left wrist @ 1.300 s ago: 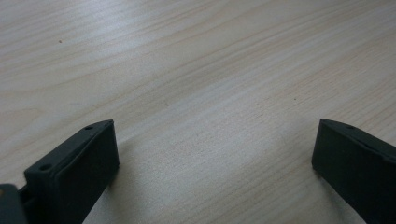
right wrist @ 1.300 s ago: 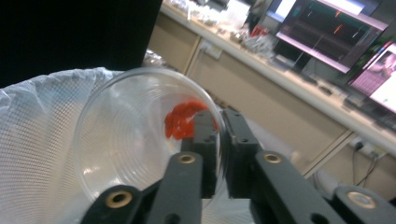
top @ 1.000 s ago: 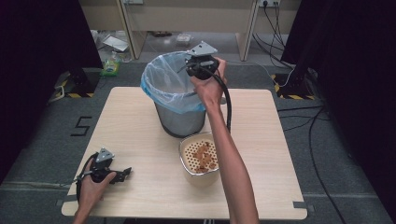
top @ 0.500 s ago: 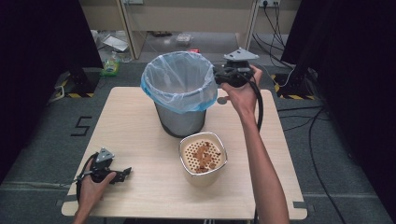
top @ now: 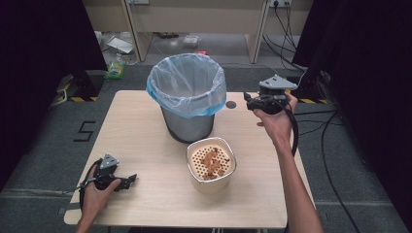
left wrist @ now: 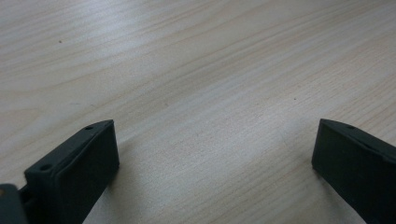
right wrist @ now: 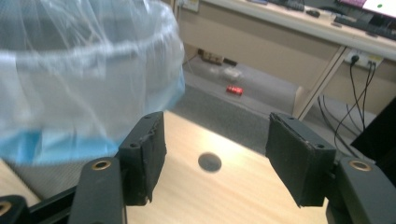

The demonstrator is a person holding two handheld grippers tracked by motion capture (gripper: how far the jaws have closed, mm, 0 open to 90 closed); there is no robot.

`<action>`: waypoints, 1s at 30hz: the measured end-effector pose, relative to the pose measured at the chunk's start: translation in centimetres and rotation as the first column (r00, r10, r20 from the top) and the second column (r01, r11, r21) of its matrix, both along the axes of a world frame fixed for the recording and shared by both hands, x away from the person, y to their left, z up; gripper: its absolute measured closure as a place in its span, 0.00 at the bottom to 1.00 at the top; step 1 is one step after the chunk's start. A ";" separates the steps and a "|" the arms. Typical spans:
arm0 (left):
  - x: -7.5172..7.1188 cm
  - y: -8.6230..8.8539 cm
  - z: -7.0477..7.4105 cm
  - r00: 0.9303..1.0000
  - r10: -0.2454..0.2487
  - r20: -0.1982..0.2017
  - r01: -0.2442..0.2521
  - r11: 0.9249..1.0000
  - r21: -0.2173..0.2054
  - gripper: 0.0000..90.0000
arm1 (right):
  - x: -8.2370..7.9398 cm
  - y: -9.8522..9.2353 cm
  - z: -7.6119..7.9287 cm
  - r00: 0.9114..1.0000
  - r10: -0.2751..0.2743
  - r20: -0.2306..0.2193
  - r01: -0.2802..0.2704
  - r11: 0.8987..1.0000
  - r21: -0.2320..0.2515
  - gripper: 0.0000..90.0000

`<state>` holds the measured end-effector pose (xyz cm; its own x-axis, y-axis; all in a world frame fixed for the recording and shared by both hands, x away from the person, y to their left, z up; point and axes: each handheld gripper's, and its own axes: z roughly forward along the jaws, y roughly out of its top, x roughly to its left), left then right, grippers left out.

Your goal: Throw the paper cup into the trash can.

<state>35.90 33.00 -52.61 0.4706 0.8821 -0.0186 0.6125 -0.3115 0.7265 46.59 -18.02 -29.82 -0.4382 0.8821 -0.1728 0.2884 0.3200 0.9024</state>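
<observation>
Bin (top: 187, 104), blurred beside open right claw (right wrist: 212, 163)

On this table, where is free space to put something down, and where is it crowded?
Bare wood lies left of the bin, above the left gripper, and along the table front edge. It is crowded in the middle, where the strainer bowl sits close before the bin, and near the right gripper.

Matt wood table (top: 145, 131), metal bin (top: 188, 127), plastic liner (top: 186, 90)
</observation>
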 end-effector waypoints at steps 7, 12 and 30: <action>0.0 0.0 0.0 1.000 0.000 -0.001 0.000 1.000 0.000 0.00 | -1.8 -1.8 -2.4 1.000 -0.008 -0.024 0.008 1.000 0.013 0.41; 0.0 0.0 0.0 1.000 -0.001 -0.001 0.001 1.000 0.001 0.00 | -2.9 -2.8 -3.7 0.999 -0.008 -0.043 0.009 1.000 0.022 0.40; 0.0 0.0 0.0 1.000 -0.001 -0.001 0.001 1.000 0.001 0.00 | -6.7 -4.4 -12.0 0.991 -0.015 -0.134 0.020 0.999 0.042 0.39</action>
<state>35.89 33.00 -52.60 0.4712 0.8818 -0.0178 0.6127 -0.3127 0.7258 39.86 -22.41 -41.78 -0.4393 0.8952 -0.0753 0.4129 0.2756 0.8681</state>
